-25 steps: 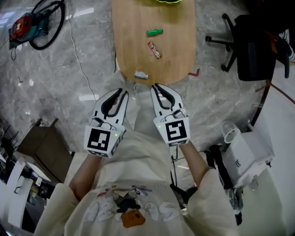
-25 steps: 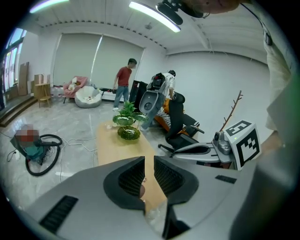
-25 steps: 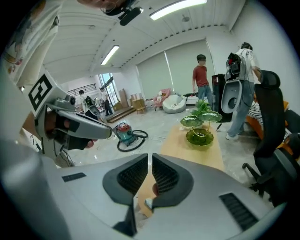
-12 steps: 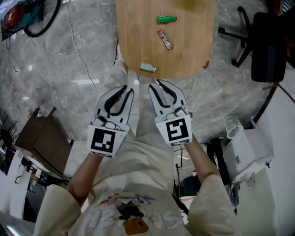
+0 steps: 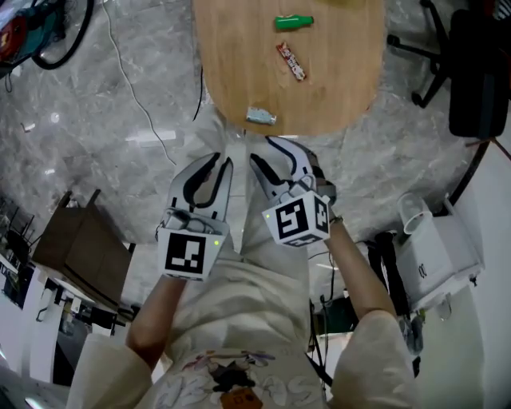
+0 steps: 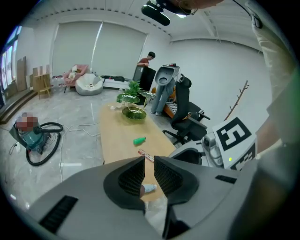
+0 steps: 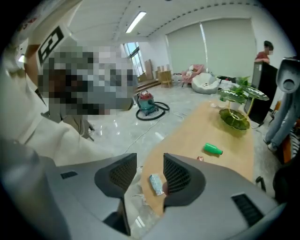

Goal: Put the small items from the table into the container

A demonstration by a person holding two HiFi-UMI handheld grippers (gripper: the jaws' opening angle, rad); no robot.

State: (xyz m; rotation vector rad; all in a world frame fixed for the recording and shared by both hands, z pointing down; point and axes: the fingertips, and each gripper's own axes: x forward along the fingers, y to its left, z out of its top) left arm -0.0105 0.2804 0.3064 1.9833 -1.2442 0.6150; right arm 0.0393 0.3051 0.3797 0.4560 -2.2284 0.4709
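Table (image 5: 239, 64): pale wood with a rounded end nearest the person; both grippers hang just short of that end, above the stone floor.
Packet (image 5: 261, 117): pale blue-green, lying at the table's near rim. It is the item closest to both grippers and neither touches it.
Wrapped bar (image 5: 291, 61): red and white, lying aslant farther up the table, apart from the packet.
Bottle (image 5: 293, 22): small and green, on its side just beyond the wrapped bar.
Bowl (image 6: 134, 114): green, at the far end of the table beside a leafy plant, well apart from the three items. It may be glass, but it is too small to be sure.
Left gripper (image 6: 149, 159): jaws drawn in to a narrow slit with nothing between the pads; the packet shows beyond them.
Right gripper (image 7: 150, 161): jaws opening, moderately apart, with nothing between the pads. The packet shows through the gap, lying on the table ahead.
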